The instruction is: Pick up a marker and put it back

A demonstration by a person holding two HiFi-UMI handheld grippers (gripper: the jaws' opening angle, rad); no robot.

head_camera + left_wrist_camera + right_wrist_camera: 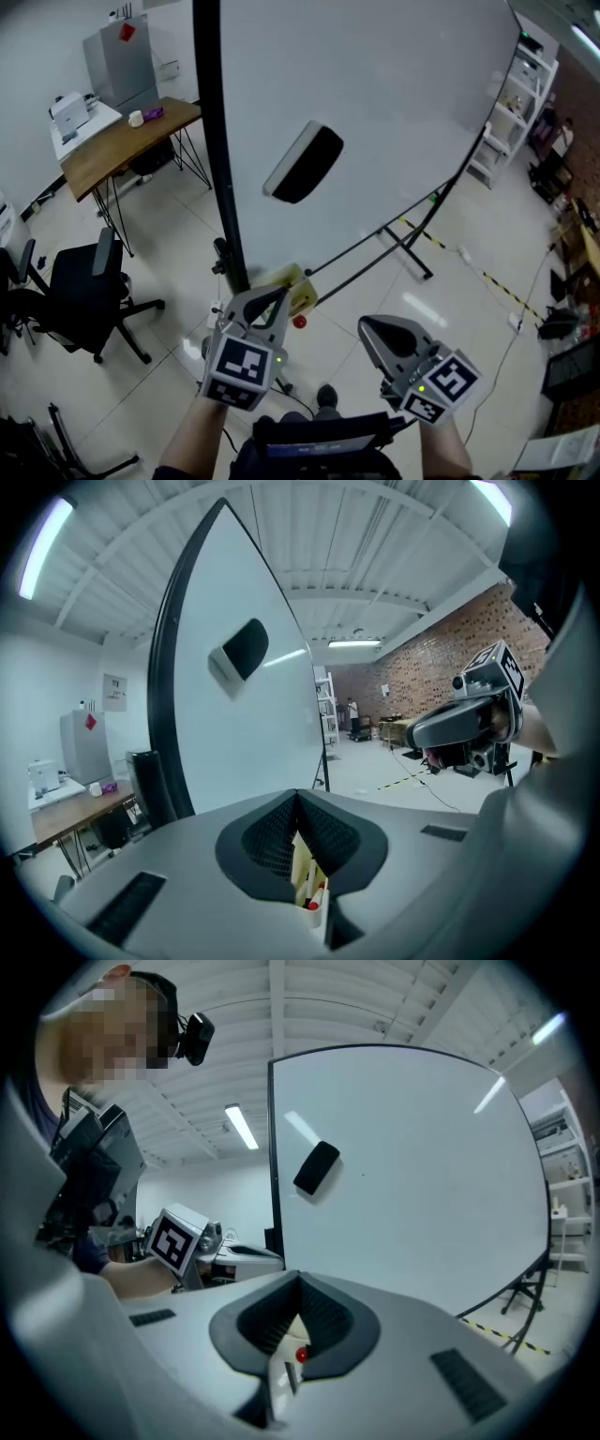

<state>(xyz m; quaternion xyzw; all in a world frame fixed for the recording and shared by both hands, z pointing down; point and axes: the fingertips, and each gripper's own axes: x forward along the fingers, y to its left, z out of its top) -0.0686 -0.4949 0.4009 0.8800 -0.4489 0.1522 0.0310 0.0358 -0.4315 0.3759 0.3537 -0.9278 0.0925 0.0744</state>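
White and glossy, the whiteboard (375,103) fills the space ahead of both tools, with a dark eraser (305,161) stuck to it well above them. The left hand-held gripper (265,302) and the right hand-held gripper (377,330) each have their jaws pressed together on nothing. A cream holder (295,286) sits at the board's lower edge, just beyond the left tip and ahead-left of the right one. The red-capped marker (299,322) pokes from it.

The marker is probably light, stiff and smooth-barrelled, so likely to slip or roll. A grip across the barrel below the cap seems safest, since the cap could pull off.

The head view gives the layout but shows the marker only as a red dot. The left gripper view shows pale barrels standing in the holder (302,860). The right gripper view shows only the cap (301,1356).
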